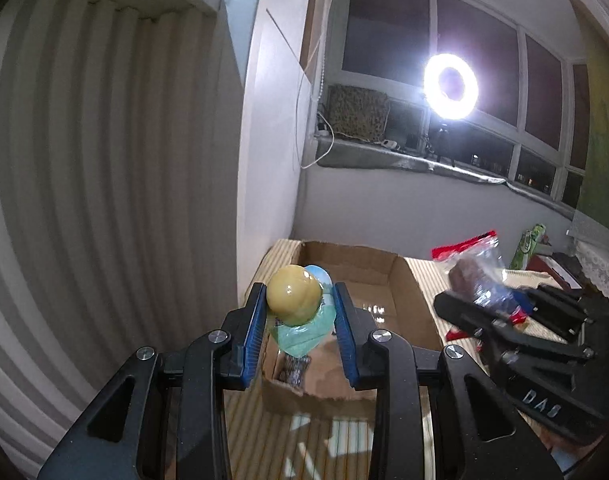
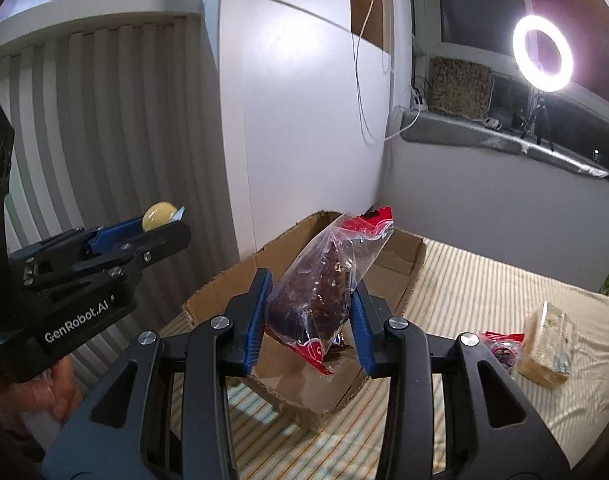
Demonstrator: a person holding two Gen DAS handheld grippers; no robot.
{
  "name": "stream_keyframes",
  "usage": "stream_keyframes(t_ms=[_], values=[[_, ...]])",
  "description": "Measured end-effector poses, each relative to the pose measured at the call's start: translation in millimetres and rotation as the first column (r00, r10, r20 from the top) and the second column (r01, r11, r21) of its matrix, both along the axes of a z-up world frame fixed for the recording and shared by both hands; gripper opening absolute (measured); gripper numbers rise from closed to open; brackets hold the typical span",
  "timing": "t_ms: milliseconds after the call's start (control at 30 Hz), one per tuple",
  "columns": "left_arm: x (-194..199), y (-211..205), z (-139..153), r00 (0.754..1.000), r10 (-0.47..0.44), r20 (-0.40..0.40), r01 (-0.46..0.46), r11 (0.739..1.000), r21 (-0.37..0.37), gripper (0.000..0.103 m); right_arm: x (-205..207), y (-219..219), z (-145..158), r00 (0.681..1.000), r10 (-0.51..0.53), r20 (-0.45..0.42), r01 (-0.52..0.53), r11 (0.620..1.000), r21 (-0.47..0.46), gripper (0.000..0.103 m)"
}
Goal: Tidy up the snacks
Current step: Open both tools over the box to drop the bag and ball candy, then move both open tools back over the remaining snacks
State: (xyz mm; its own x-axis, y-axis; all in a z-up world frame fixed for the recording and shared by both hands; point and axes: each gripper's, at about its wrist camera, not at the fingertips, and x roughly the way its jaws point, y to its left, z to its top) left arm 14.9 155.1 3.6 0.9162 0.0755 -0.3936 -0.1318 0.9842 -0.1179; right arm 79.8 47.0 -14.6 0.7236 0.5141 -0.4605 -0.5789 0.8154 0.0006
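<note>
Striped tablecloth – cardboard box by white wall.

Ring light, lit, on a dark tripod standing on the grey window ledge. Window of several panes in pale frames, dark outside. Mottled brown block-shaped object, set on the ledge against the glass, left of the light. White cables hanging down the wall from the ledge's left end. White flat wall panel at the corner; ribbed, vertically fluted pale wall panelling to its left, capped by a white moulding. Striped cream cloth covering the work surface. Lace-edged white cloth at the far right, partly hidden.
</note>
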Motion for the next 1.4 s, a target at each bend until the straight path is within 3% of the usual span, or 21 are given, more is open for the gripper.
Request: stream_keyframes(t_ms=[267,367,400,433,500,767,867,1067,1400], values=[[48.0,-2.1,-24.8,0.997,-0.035,-0.071,0.034,0.999,-0.008,0.032,47.2,8.7,-41.9,0.994,0.046,-0.101,-0.047,0.999,-0.008,0.041],[64.3,-1.2,-38.3,0.992,-0.049,-0.115,0.047,0.999,-0.025,0.037,60.3,10.4,-55.1,0.991,0.056,-0.122,-0.059,0.998,-0.02,0.064],[67.3,-0.6,-40.9,0.991,-0.05,-0.126,0.047,0.998,-0.029,0.047,62.2,8.2,-56.4,0.992,0.05,-0.117,-0.052,0.999,-0.015,0.07],[69.4,-0.7,-43.3,0.991,-0.044,-0.128,0.04,0.999,-0.03,0.064,64.3,6.2,-56.1,0.993,0.046,-0.112,-0.047,0.999,-0.005,0.072],[64.8,0.9,-43.5,0.994,-0.022,-0.111,0.02,1.0,-0.022,0.072,66.7,2.2,-54.9,0.994,0.031,-0.106,-0.031,1.0,0.002,0.072],[55.1,10.2,-30.5,0.995,0.023,-0.098,-0.023,1.0,0.004,0.072,51.7,6.8,-45.4,0.997,0.007,-0.071,-0.009,0.999,-0.031,0.073],[48.6,13.8,-25.6,0.995,0.038,-0.088,-0.037,0.999,0.01,0.077,39.1,9.2,-38.1,0.999,0.009,-0.052,-0.01,1.0,-0.028,0.087],[22.3,13.5,-11.8,0.996,0.061,-0.061,-0.059,0.998,0.035,0.079,14.7,2.8,-25.8,1.0,0.01,-0.025,-0.01,1.0,-0.006,0.088],[11.3,-35.4,-0.3,0.999,0.0,-0.043,0.004,0.995,0.103,0.079,-15.4,-70.0,-24.0,0.996,-0.088,-0.016,0.088,0.995,0.054,0.091]])
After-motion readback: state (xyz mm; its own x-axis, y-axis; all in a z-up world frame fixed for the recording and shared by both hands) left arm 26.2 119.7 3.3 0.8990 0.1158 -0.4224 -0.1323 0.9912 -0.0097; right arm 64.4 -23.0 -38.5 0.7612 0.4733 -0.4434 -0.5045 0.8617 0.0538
